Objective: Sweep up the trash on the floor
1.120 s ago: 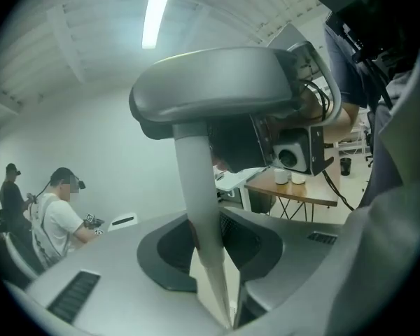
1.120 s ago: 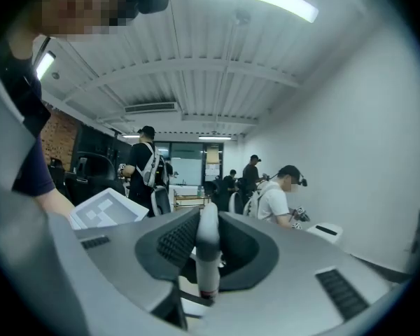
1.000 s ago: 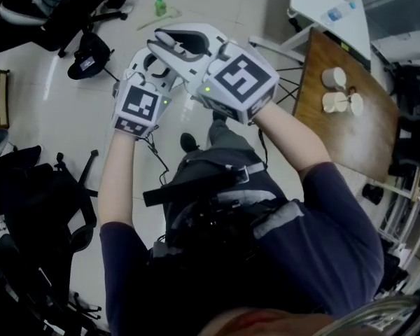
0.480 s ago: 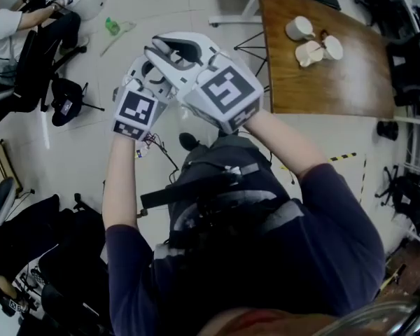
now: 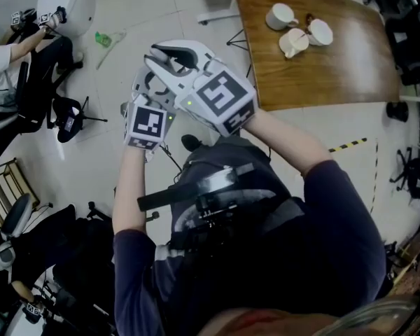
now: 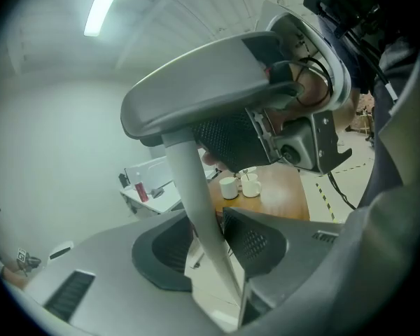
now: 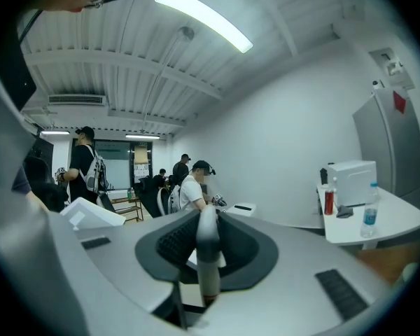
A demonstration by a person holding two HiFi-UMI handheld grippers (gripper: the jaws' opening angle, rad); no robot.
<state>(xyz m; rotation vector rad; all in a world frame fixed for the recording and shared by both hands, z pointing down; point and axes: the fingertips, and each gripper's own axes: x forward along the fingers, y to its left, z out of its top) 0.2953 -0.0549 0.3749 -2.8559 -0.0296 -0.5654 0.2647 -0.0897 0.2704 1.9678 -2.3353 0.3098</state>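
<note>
A green bottle (image 5: 102, 39) and a clear scrap (image 5: 114, 42) lie on the pale floor at the upper left. Both grippers are raised close together in front of the person. My right gripper (image 5: 169, 56) is shut on a pale grey pole (image 7: 208, 275), which stands upright between its pads (image 7: 178, 247). My left gripper (image 5: 145, 79) sits just below and left of it. Its jaws (image 6: 208, 243) have just been opening, and the same pole (image 6: 194, 194) runs slanted between them, with a gap on its left side. The pole's lower end is hidden.
A wooden table (image 5: 336, 68) with white cups (image 5: 280, 16) stands at the upper right. Yellow-black tape (image 5: 348, 145) marks the floor beside it. Black office chairs (image 5: 63, 114) and a seated person (image 5: 7, 61) fill the left. A white desk (image 7: 378, 219) and several people (image 7: 192, 184) show ahead.
The view has swung: the wooden table slid from the right edge to the top middle, and the green bottle moved to the upper left. The two grippers stayed close together.
</note>
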